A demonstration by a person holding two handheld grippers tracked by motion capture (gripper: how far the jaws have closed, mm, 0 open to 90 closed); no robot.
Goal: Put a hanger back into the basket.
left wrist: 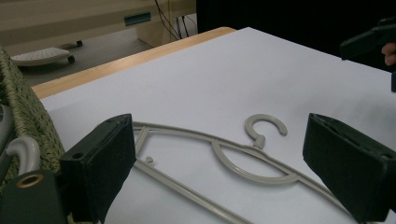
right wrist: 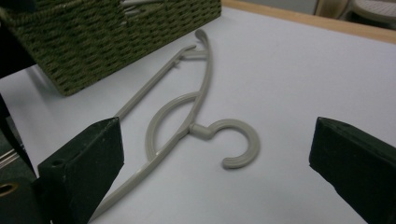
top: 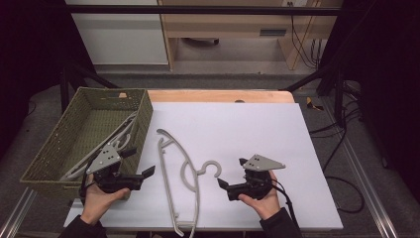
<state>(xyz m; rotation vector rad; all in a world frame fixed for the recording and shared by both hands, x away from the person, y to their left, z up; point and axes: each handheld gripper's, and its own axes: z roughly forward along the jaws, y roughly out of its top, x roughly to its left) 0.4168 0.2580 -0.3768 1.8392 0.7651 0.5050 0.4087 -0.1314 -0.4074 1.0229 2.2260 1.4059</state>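
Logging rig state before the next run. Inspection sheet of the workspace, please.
Surface: white board on a wooden table, bare apart from the items below.
Job's things: grey hanger lying flat on the board, hook pointing right; woven basket at the left edge, more hangers inside.
Clutter: nothing seen.
Grippers: left gripper open, held beside the basket; right gripper open, near the hanger's hook; neither touches anything.
Cables: one trailing from the right gripper; more on the floor at right.
Surroundings: wooden furniture beyond the table, dark curtains at the sides.
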